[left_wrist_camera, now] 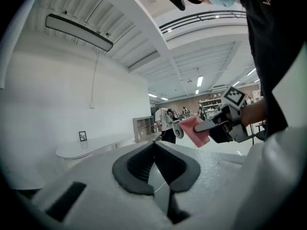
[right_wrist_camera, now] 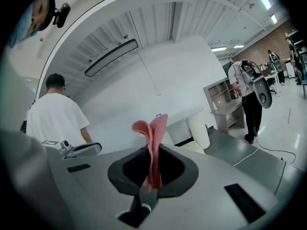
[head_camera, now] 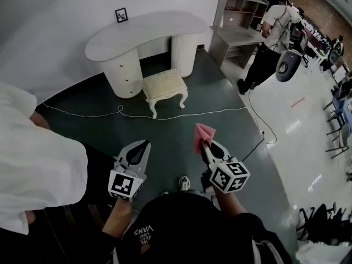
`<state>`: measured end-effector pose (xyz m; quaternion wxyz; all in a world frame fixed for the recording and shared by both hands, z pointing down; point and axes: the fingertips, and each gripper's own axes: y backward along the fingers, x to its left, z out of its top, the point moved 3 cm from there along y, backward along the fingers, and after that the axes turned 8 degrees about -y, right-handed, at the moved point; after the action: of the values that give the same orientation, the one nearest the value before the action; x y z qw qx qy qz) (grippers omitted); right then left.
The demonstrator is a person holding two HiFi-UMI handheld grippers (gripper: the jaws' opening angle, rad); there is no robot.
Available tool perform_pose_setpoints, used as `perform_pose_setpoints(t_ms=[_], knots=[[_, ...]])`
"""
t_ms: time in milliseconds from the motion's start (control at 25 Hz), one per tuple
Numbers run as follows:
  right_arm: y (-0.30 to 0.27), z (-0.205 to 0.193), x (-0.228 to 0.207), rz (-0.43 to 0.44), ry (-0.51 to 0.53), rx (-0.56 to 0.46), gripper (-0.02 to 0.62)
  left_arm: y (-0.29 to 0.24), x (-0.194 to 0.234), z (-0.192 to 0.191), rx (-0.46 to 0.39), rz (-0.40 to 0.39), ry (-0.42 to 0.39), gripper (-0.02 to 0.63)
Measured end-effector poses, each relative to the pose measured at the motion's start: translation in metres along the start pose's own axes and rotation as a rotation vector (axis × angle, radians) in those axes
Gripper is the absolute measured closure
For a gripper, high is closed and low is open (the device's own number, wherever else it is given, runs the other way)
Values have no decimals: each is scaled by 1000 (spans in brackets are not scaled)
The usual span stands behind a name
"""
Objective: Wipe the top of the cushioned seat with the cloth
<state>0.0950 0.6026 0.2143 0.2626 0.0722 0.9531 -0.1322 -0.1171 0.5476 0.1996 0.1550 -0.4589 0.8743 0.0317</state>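
A cream cushioned seat (head_camera: 163, 83) on curved legs stands on the dark floor in front of a white desk (head_camera: 144, 31), well ahead of both grippers. My right gripper (head_camera: 204, 142) is shut on a pink cloth (head_camera: 202, 134), which sticks up folded between its jaws (right_wrist_camera: 152, 143). The same pink cloth (left_wrist_camera: 195, 131) shows at the right in the left gripper view. My left gripper (head_camera: 142, 147) is held level with the right one, its jaws closed on nothing. A corner of the seat (right_wrist_camera: 193, 147) shows past the right jaws.
A white cable (head_camera: 137, 114) runs across the floor just in front of the seat. A person in a white shirt (head_camera: 33, 158) stands close at my left. Another person (head_camera: 270, 40) stands by a grey shelf desk (head_camera: 237, 23) at the back right.
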Motion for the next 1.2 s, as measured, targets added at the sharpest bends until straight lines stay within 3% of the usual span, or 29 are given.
perform_pose_setpoints(t_ms=[360,680,1200], knots=[[-19,10,-15,30,-11,-2,569,-24,8,-6,-5,25,39,588],[-46,31,-55,51,-13,29,569,-72,10,-10,20,52,39,588],[-121,52,-88,119,-12,131,569,-113,40,-34,114,150,96,588]])
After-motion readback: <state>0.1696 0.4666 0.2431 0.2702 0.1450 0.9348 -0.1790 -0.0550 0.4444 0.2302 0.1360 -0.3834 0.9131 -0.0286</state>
